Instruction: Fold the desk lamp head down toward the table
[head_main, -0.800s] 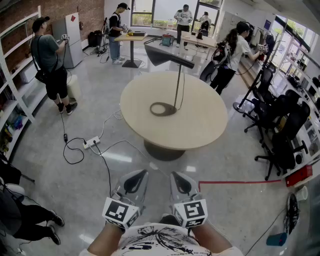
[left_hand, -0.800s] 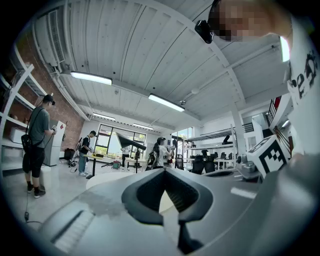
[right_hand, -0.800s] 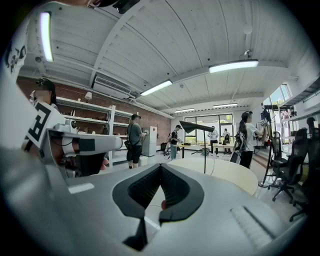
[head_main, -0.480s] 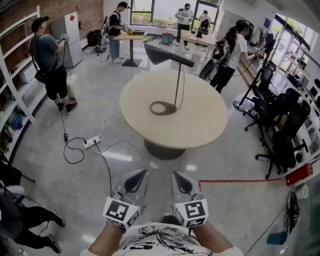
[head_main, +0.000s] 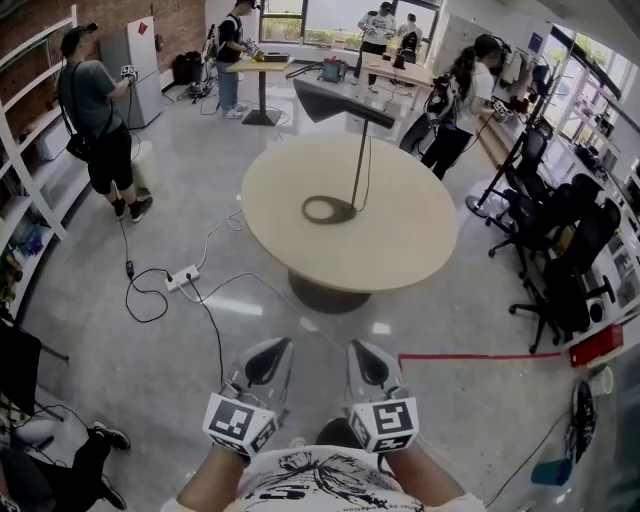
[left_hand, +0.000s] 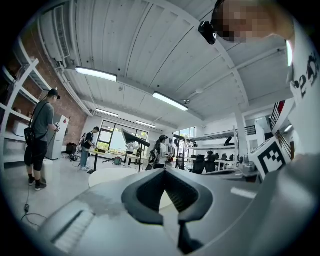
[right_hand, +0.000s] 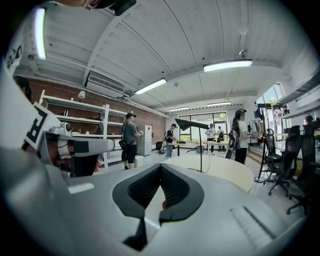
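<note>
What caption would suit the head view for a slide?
Left gripper and right gripper shut, far from desk lamp on round table.

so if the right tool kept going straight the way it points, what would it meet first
Probably the near edge of the round table. The right tool, shut and empty, points that way and nothing shows in between. Depth is hard to judge.

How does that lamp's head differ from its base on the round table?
The lamp head is a long flat slab; the lamp base is an open ring. The head sits high on the pole; the base lies flat on the table. Both are dark.
</note>
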